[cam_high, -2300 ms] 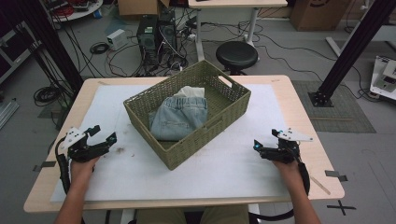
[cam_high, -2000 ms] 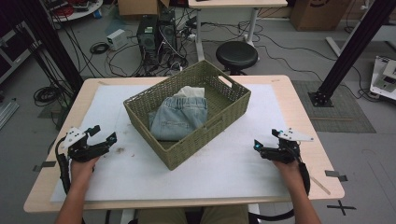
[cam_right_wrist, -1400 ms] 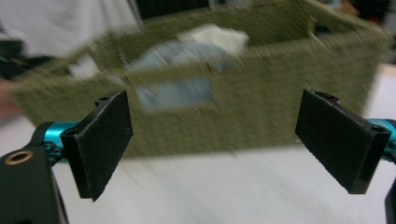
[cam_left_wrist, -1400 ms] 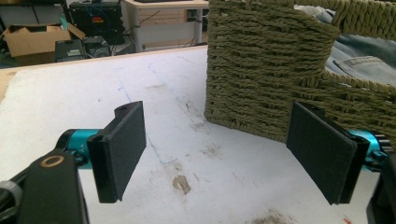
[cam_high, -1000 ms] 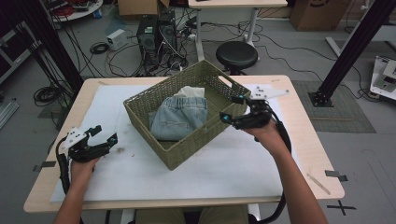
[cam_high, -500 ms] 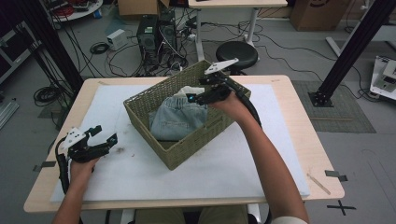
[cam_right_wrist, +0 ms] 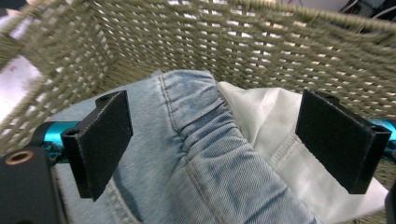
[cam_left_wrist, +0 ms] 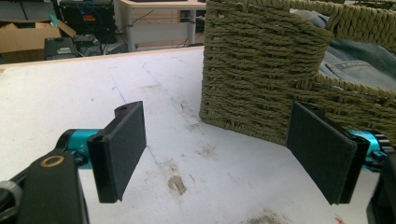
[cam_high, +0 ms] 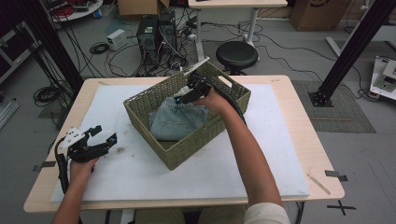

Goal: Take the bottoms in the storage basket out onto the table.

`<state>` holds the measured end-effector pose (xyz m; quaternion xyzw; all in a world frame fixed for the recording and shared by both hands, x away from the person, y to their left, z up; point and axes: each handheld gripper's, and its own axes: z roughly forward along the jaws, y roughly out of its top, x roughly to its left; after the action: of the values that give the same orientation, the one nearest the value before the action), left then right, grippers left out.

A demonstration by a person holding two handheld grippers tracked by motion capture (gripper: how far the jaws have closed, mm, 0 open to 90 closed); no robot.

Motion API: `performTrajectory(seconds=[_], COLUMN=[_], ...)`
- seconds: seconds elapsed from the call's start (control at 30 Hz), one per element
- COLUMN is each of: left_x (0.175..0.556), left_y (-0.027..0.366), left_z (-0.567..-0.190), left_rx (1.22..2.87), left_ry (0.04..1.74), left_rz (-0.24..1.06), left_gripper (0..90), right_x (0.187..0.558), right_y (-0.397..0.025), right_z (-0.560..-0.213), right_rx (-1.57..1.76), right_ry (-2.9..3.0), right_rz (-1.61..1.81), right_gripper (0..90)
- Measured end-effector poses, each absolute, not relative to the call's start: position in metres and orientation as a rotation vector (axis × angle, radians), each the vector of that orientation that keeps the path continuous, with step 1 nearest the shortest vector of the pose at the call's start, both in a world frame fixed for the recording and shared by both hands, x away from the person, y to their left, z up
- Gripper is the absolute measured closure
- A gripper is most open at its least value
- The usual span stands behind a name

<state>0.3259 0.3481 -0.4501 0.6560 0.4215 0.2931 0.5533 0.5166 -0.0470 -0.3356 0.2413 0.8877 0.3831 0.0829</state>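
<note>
Fingers first: the right gripper (cam_right_wrist: pixel 219 140) has its jaws spread wide, one either side of the elastic waistband of the jeans (cam_right_wrist: pixel 196 154), nothing pinched yet; looks like it's lined up that way so a squeeze would catch the bunched band, which is the easiest bit to grab. The jeans sit folded inside the woven basket (cam_high: pixel 140 112), filling most of its floor; a white garment (cam_right_wrist: pixel 280 135) lies tucked against them toward the basket's far wall, partly under the denim, so how much of it there is I can't say. From the high view the right gripper (cam_high: pixel 187 95) hangs over the basket's far half, the forearm crossing its near rim and covering some of the clothes. The left gripper (cam_high: pixel 93 142) rests on the white table cover (cam_high: pixel 261 154) off to the basket's left, jaws also wide and empty, pointed at the basket's side wall; probably just parked out of the way. Basket bottom is hidden; can't tell if anything else is under there.
</note>
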Motion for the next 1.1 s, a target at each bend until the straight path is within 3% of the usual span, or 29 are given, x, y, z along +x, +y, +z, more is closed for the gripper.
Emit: performTrajectory(seconds=[0.5,0.77,1.1], left_x=[0.326,0.327,0.326], left_y=[0.35,0.349,0.349], left_z=[-0.45,-0.45,-0.45], left_rx=[1.544,1.546,1.546], left_ry=[0.996,0.999,0.996], left_rz=[0.679,0.681,0.686], left_gripper=[20.4,20.4,20.4], right_x=[0.533,0.526,0.519], right_y=[0.001,0.006,0.022], right_z=[-0.383,-0.39,-0.4], right_rx=[0.597,0.485,0.323], right_ry=[2.915,3.052,2.896], right_rz=[0.909,0.972,0.641], right_gripper=[11.1,11.0,11.2])
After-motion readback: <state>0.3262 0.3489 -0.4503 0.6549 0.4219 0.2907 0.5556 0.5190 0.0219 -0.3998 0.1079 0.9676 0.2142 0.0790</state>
